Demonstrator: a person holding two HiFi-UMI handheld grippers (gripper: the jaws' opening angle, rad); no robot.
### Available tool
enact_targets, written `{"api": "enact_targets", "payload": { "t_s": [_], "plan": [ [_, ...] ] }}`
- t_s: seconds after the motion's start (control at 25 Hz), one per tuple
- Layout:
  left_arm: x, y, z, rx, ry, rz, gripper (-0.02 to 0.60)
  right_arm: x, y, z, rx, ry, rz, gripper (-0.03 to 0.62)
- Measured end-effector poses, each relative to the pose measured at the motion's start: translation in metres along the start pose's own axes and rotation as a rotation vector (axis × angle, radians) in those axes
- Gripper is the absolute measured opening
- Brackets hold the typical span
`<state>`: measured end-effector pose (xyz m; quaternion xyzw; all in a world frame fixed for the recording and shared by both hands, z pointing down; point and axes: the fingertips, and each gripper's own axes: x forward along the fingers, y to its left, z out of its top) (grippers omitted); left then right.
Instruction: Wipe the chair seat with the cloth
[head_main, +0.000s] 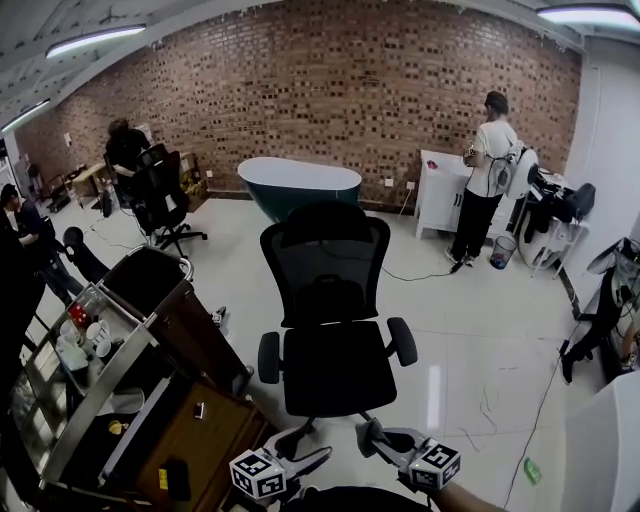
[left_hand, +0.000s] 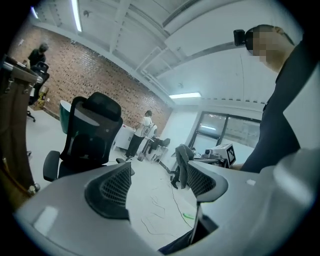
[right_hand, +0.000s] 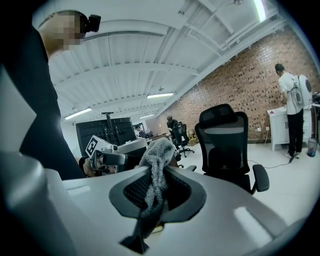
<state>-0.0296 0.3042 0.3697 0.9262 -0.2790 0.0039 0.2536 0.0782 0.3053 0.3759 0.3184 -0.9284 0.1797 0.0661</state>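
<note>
While the right gripper (right_hand: 156, 194) clamps the grey cloth (right_hand: 156, 160), the left gripper (left_hand: 159, 181) gapes wide — empty. The chair seat (head_main: 338, 368) lies ahead; neither touches it.

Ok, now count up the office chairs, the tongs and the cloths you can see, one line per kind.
office chairs: 2
tongs: 2, left tongs open, right tongs shut on the cloth
cloth: 1
Total: 5

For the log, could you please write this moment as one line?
right gripper: shut on cloth | left gripper: open | chair seat: untouched
</note>
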Motion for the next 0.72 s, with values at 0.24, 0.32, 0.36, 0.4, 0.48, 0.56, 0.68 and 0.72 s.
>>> {"api": "enact_targets", "payload": {
  "t_s": [0.24,0.32,0.36,0.4,0.48,0.56,0.68,0.72],
  "plan": [
    [0.008,-0.009,0.014,0.026,-0.029,0.026,0.379,-0.010,-0.011,0.012,-0.020,-0.001,0.024,0.043],
    [0.007,-0.010,0.016,0.032,-0.033,0.034,0.379,-0.010,-0.010,0.016,-0.017,-0.011,0.037,0.043],
    [0.007,-0.011,0.016,0.035,-0.034,0.037,0.379,-0.010,-0.010,0.015,-0.015,-0.015,0.042,0.043],
    [0.007,-0.010,0.016,0.037,-0.034,0.042,0.379,-0.010,-0.011,0.015,-0.021,-0.010,0.045,0.043],
    [0.007,-0.008,0.016,0.038,-0.033,0.050,0.379,-0.009,-0.007,0.017,-0.047,0.002,0.052,0.043],
    [0.006,-0.007,0.016,0.041,-0.033,0.051,0.377,-0.006,-0.004,0.021,-0.067,-0.001,0.057,0.043],
    [0.005,-0.006,0.015,0.045,-0.033,0.046,0.377,-0.002,-0.001,0.025,-0.081,-0.008,0.062,0.043],
    [0.004,-0.006,0.014,0.047,-0.032,0.044,0.377,0.000,0.000,0.025,-0.082,-0.010,0.064,0.043]
  ]
}}
